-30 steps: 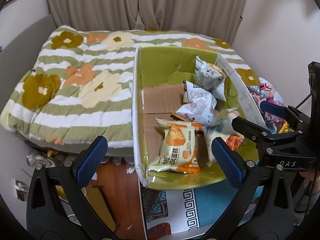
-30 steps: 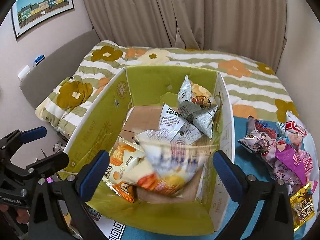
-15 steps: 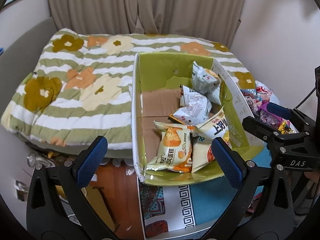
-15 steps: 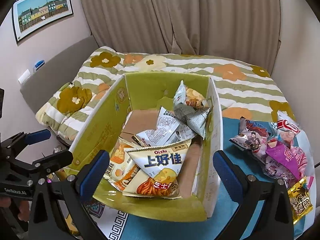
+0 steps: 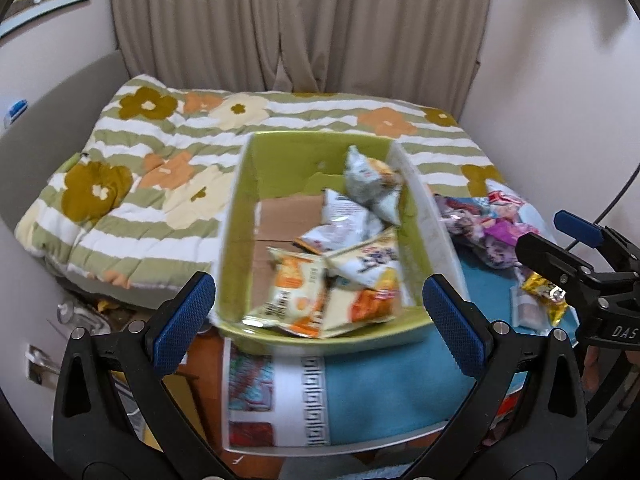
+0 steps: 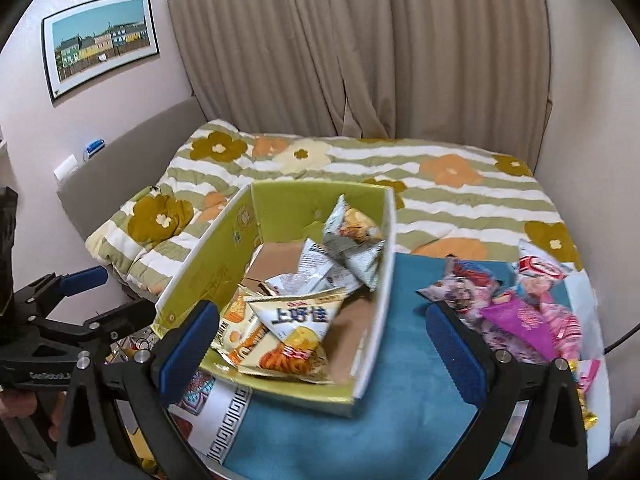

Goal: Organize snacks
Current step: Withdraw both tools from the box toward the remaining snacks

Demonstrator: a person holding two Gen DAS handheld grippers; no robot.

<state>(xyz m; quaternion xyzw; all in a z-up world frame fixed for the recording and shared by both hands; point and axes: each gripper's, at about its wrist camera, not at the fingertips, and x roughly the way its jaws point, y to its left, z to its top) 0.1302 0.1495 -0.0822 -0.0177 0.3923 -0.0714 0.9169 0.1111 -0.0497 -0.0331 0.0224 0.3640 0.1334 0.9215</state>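
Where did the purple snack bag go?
In the right wrist view, the purple snack bag lies on the blue mat, right of the green box, among other loose packets.

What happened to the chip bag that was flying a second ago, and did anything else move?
The Oishi chip bag has landed in the green box, on the orange snack packet. Both grippers, left and right, pulled back, open and empty. The snack pile beside the box stayed put.

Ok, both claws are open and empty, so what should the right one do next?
Probably swing the open right claw right toward the pile of pink and purple snack packets on the blue mat; they lie outside the green cardboard box.
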